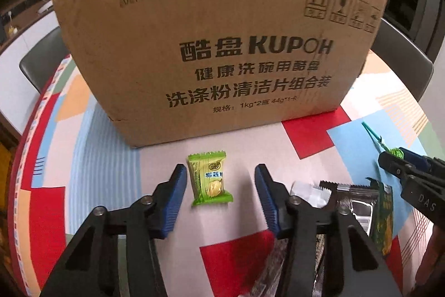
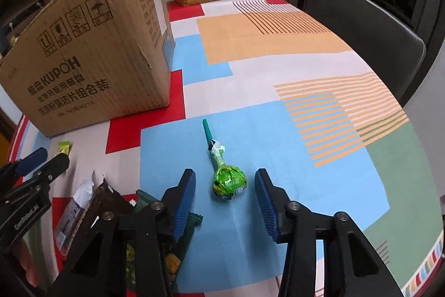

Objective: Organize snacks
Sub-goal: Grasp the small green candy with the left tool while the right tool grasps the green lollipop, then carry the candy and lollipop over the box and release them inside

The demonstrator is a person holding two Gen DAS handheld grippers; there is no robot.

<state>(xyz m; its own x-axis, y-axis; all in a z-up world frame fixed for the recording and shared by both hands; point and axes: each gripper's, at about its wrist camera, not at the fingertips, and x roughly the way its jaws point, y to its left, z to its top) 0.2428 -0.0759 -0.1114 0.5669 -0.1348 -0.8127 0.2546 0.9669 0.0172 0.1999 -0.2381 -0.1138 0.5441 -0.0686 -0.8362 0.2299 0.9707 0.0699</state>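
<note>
Near the table's [image 2: 278,68] front edge I hold both grippers spread: the right gripper [image 2: 225,194] straddles the lollipop's [image 2: 229,181] head, stick pointing away, while the left gripper [image 1: 221,196] brackets the green candy packet [image 1: 210,178], nearer its left finger.

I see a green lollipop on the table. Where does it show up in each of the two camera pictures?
Left wrist view: the green lollipop is at the far right edge, mostly hidden behind the right gripper; only its teal stick and a bit of wrapper show.
Right wrist view: the lollipop lies bottom centre on a blue patch of tablecloth, between the open gripper's fingers, stick pointing away.
Shared landmark: the cardboard box printed KUPOH.
</note>
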